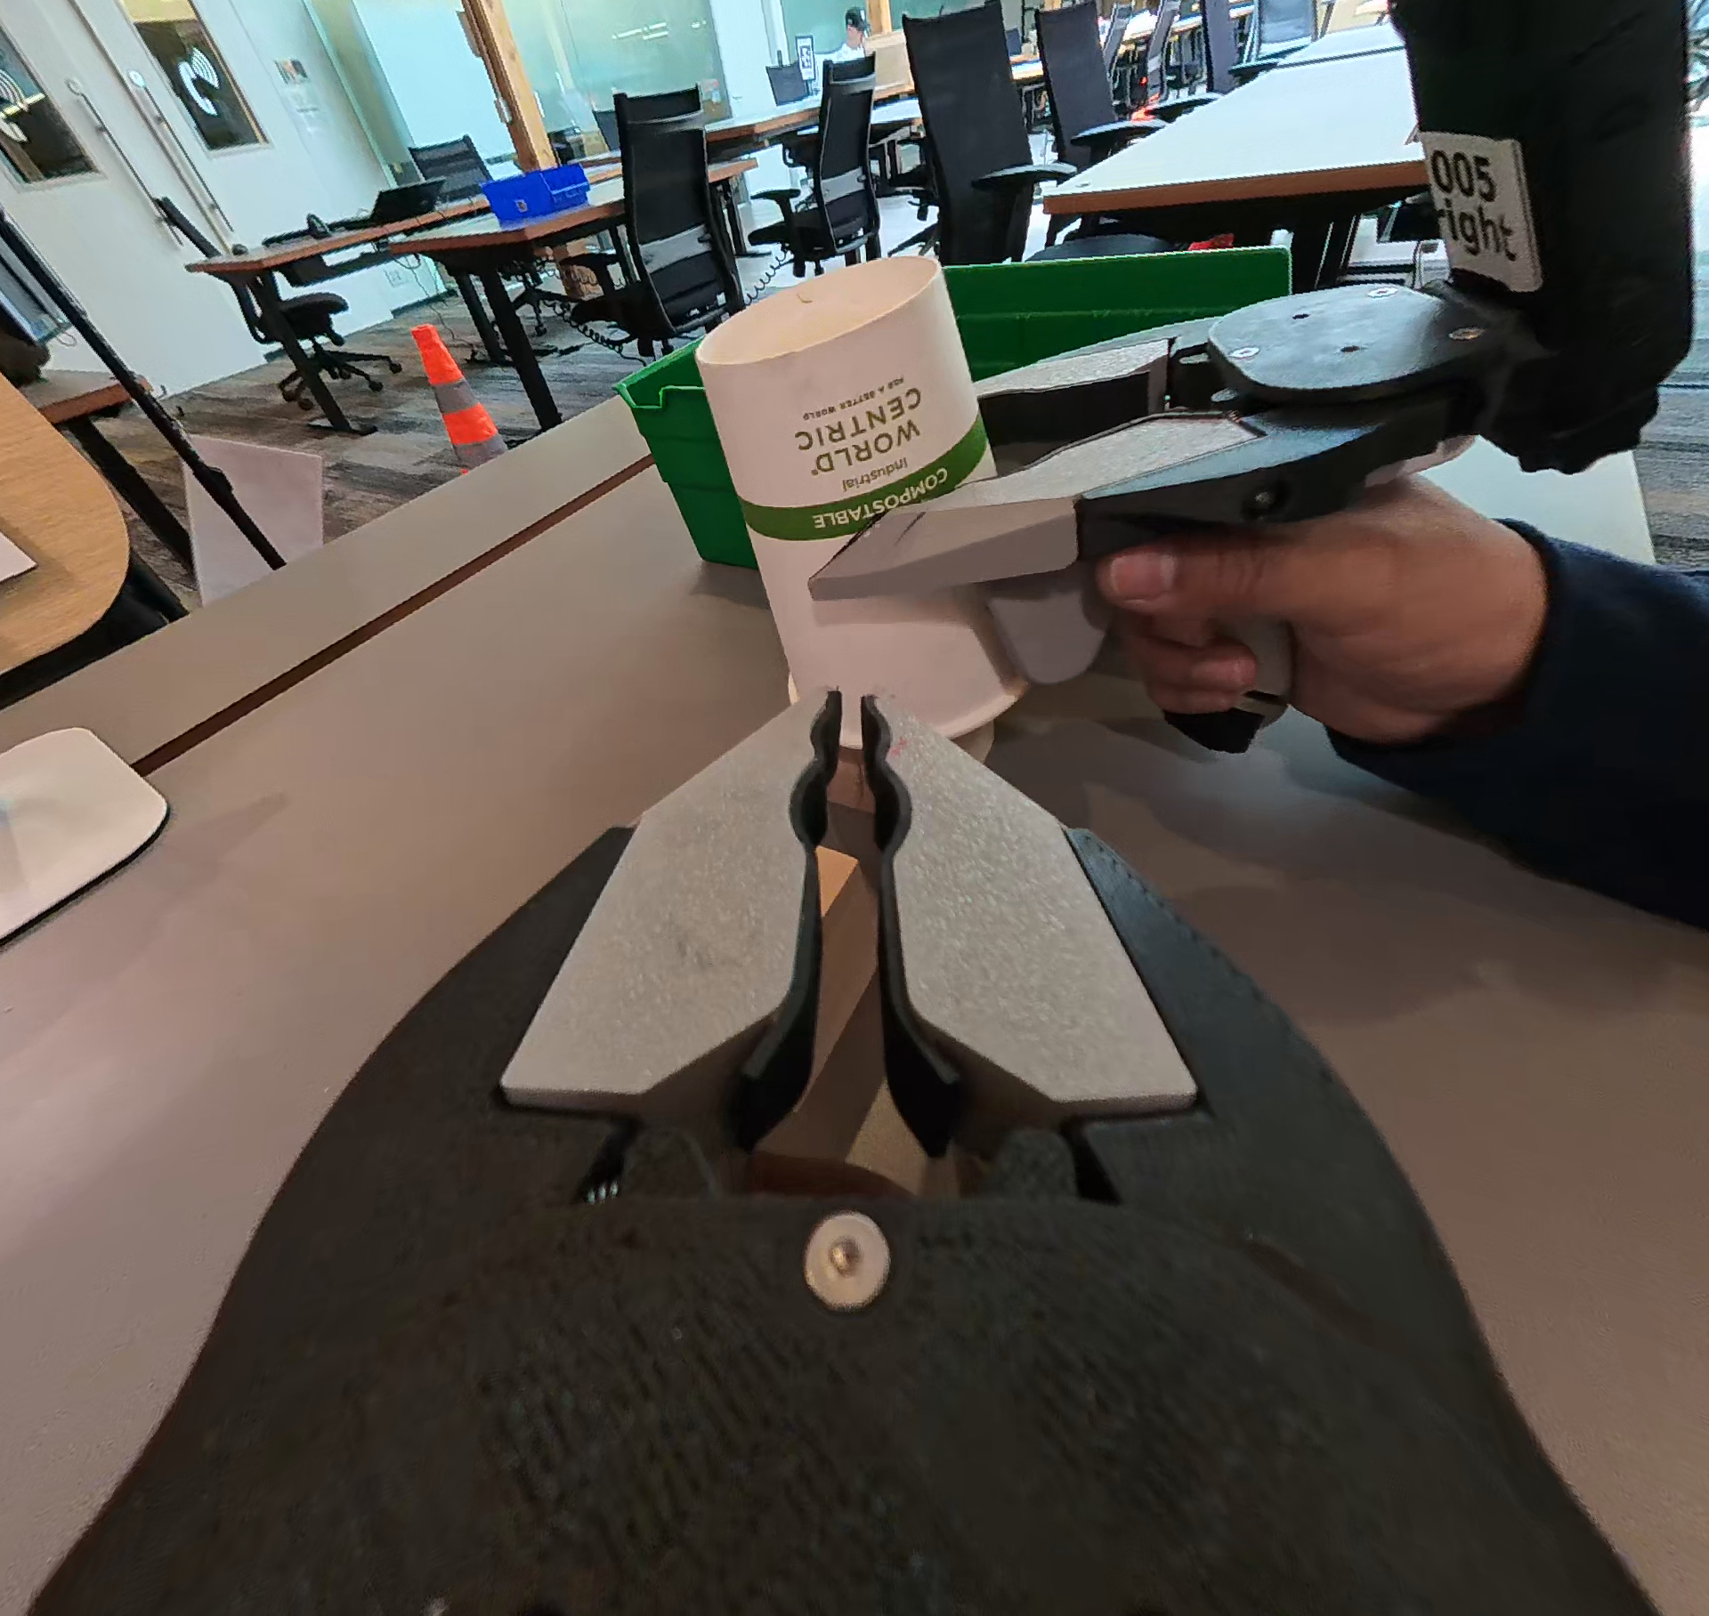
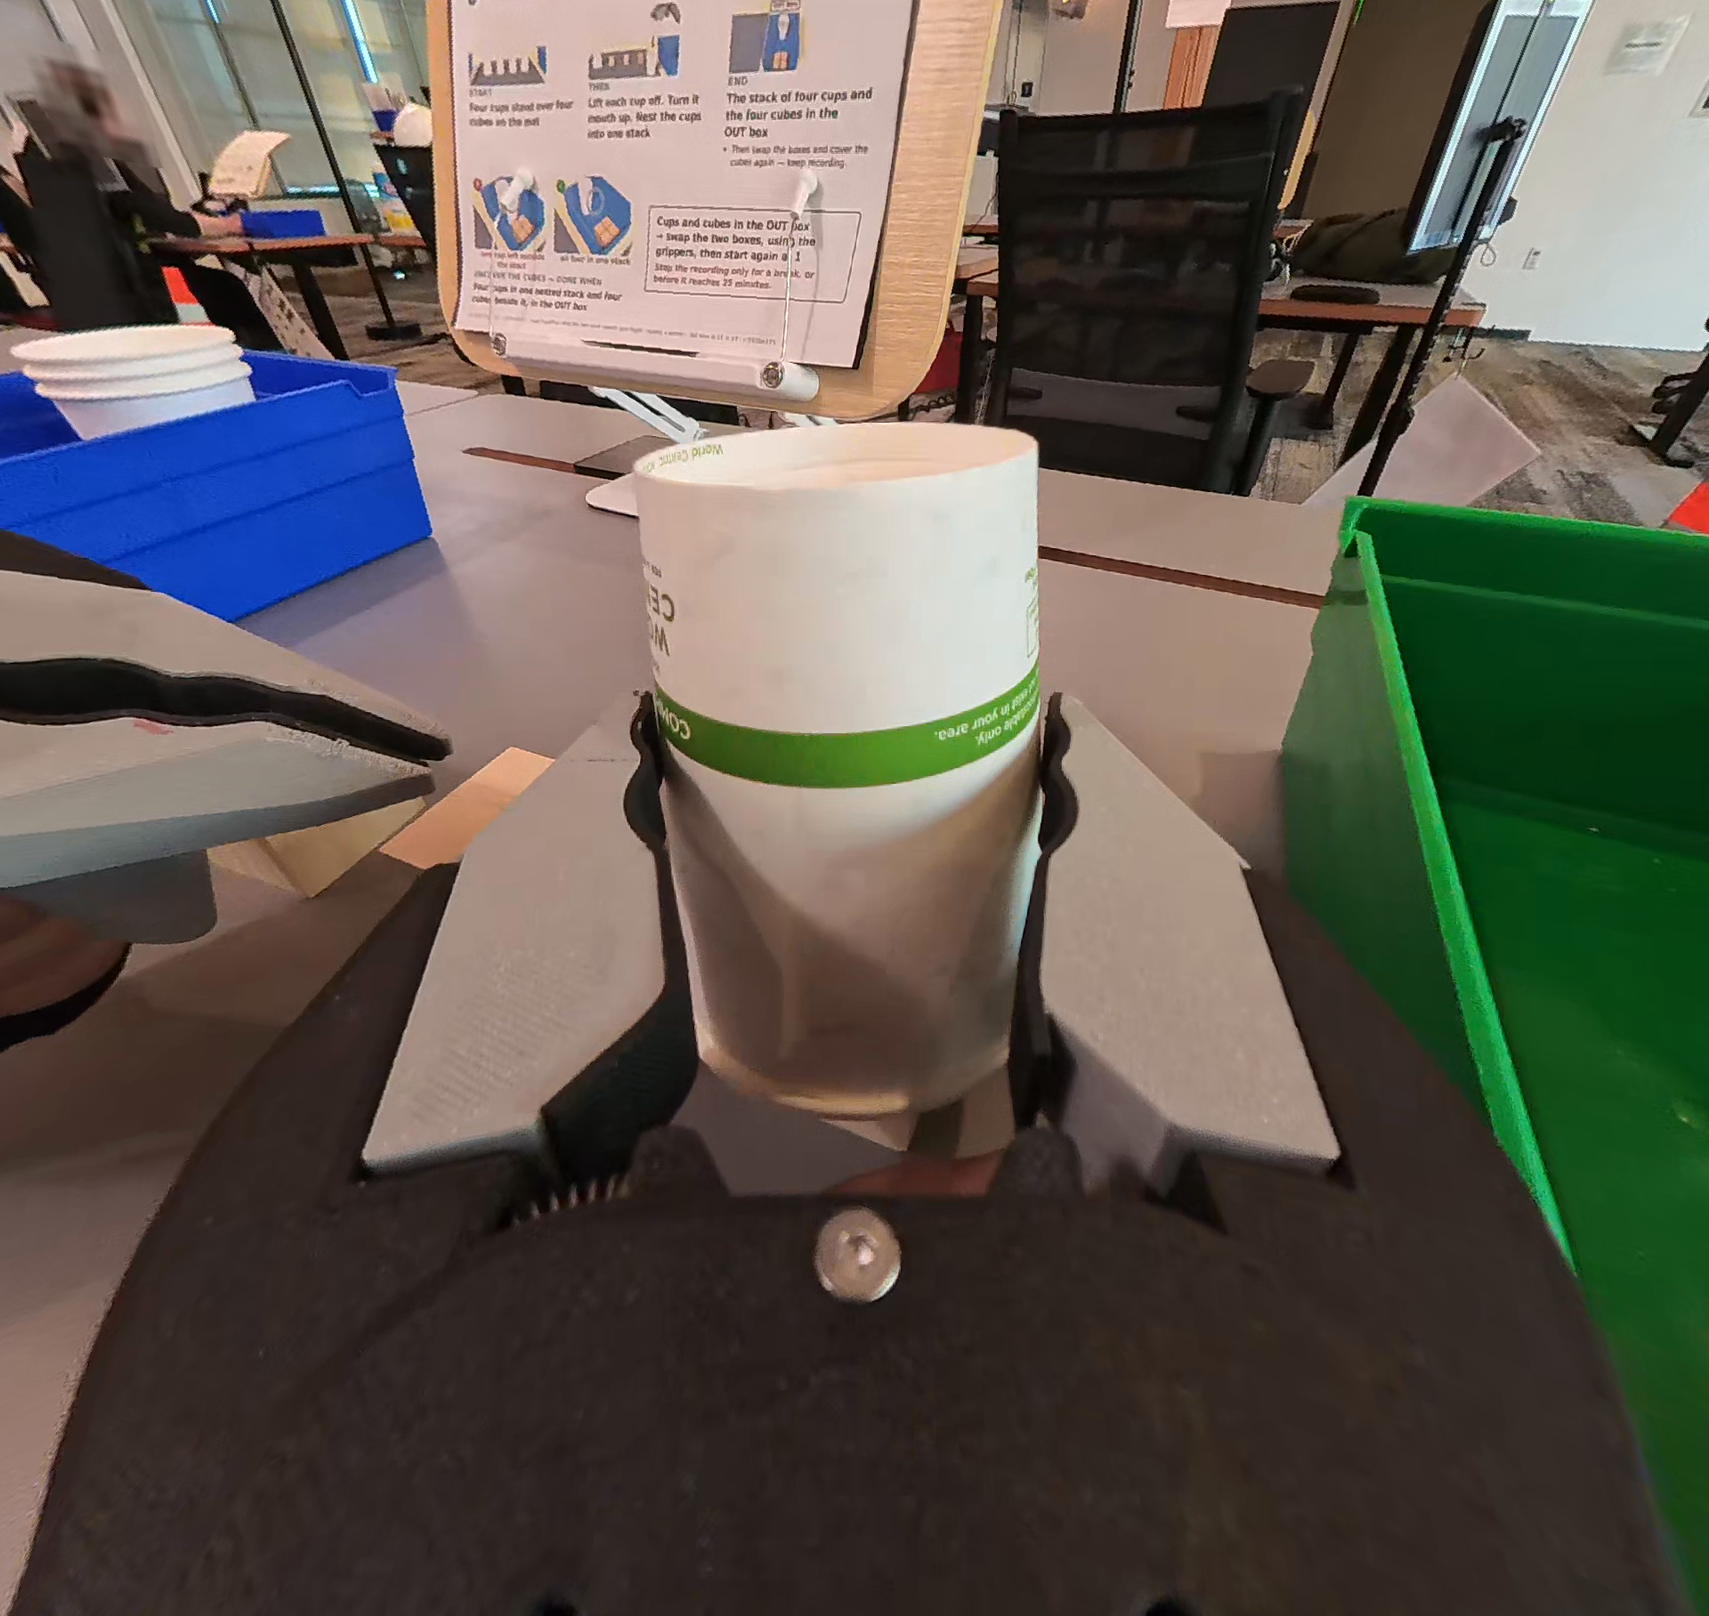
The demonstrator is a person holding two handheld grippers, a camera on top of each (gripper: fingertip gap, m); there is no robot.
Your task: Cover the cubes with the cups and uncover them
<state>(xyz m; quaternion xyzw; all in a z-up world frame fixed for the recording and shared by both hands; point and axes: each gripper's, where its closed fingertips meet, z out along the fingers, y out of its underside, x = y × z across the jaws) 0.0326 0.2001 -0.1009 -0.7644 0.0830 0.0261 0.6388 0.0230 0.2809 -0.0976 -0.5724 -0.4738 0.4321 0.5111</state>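
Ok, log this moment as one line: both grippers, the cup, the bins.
right gripper: shut on inverted white paper cup with green band | left gripper: shut, empty | wooden cube beside | green plastic bin right

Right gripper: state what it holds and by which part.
The right gripper holds an upside-down white paper cup with a green band, its fingers pressing the side wall on opposite sides at band height.

Surface: we see grey, with a dark seam.
Far left: blue bin.
Right: green bin.
Near left: wooden cube.
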